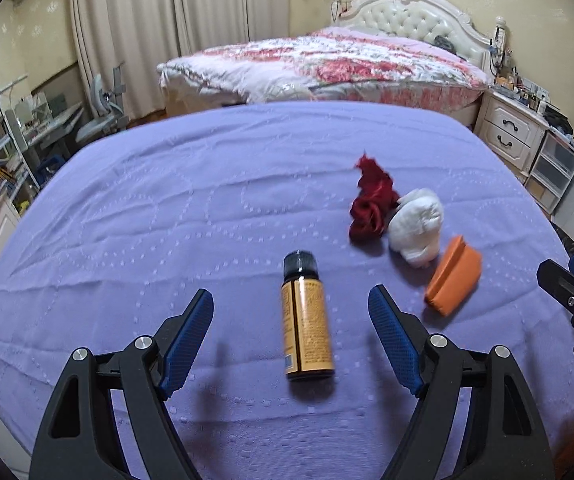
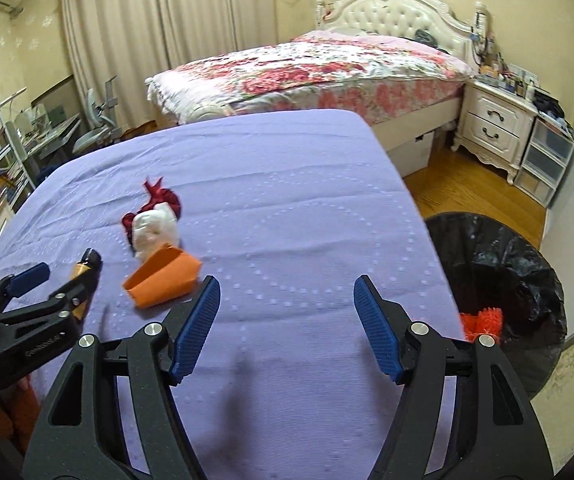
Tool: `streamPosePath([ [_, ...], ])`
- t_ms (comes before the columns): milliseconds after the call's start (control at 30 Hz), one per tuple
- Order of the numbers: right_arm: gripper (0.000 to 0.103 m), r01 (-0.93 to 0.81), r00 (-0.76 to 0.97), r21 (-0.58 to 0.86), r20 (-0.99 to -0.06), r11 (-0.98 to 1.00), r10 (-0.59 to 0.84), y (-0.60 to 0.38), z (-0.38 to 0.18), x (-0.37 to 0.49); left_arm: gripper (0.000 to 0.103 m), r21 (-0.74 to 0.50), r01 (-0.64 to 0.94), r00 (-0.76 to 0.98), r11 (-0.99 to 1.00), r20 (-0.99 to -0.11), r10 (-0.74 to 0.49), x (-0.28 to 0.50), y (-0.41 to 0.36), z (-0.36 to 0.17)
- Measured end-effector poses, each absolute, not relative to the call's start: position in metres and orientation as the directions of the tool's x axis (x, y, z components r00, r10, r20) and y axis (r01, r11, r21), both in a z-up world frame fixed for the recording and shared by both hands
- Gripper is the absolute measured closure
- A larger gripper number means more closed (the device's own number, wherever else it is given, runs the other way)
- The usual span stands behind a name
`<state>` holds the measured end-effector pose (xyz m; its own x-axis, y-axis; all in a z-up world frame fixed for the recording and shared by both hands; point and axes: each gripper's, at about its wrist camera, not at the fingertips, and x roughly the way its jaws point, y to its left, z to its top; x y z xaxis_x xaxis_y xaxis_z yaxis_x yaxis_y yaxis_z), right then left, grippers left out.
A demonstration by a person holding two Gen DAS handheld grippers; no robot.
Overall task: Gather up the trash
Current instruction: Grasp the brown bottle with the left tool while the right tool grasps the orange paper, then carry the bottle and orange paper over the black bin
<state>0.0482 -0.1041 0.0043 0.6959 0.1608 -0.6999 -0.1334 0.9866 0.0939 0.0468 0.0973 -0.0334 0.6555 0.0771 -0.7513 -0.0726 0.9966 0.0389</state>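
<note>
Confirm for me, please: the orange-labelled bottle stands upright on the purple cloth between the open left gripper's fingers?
Not quite: the bottle lies on its side on the purple cloth, as the left wrist view shows. The left gripper is indeed open around it.

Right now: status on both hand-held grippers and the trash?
Left hand-held gripper open around lying amber bottle. Right hand-held gripper open, empty. Orange folded paper, white wad, red wad still on purple cloth. Black-lined bin unobstructed.
</note>
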Motion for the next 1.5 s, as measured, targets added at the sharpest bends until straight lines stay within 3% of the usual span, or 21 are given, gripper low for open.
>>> streamPosePath([
  [67,0.035,-0.147,0.692,0.089,-0.702,0.985,0.167,-0.096,0.004,0.047,0.028,0.014,-0.061,0.634,0.998,-0.771,0.05,0.049,0.1,-0.037],
  [133,0.035,-0.16,0.687,0.085,-0.706,0.983,0.173,-0.088,0.004,0.047,0.037,0.003,-0.051,0.621,0.999,-0.783,0.034,0.048,0.103,-0.04],
  [200,0.035,-0.172,0.683,0.08,-0.708,0.982,0.177,-0.081,0.003,0.047,0.052,-0.012,-0.04,0.605,0.999,-0.796,0.015,0.049,0.105,-0.043],
  [400,0.035,-0.208,0.668,0.078,-0.717,0.975,0.2,-0.059,0.003,0.049,0.076,-0.025,-0.031,0.624,0.999,-0.781,0.0,0.042,0.117,-0.043],
  [833,0.029,-0.293,0.624,0.035,-0.75,0.956,0.218,-0.015,-0.01,0.059,0.078,-0.05,-0.089,0.64,0.995,-0.768,0.018,0.032,0.145,-0.039],
  [867,0.03,-0.296,0.617,0.03,-0.757,0.955,0.215,-0.014,-0.012,0.06,0.078,-0.053,-0.09,0.64,0.994,-0.768,0.017,0.032,0.146,-0.039],
  [967,0.044,-0.303,0.607,0.019,-0.767,0.953,0.208,-0.013,-0.014,0.06,0.078,-0.063,-0.091,0.64,0.994,-0.768,0.01,0.033,0.148,-0.039],
  [1500,0.045,-0.286,0.649,-0.02,-0.74,0.958,0.178,-0.029,-0.007,0.045,0.078,-0.107,-0.093,0.661,0.99,-0.75,-0.019,0.027,0.159,-0.036],
])
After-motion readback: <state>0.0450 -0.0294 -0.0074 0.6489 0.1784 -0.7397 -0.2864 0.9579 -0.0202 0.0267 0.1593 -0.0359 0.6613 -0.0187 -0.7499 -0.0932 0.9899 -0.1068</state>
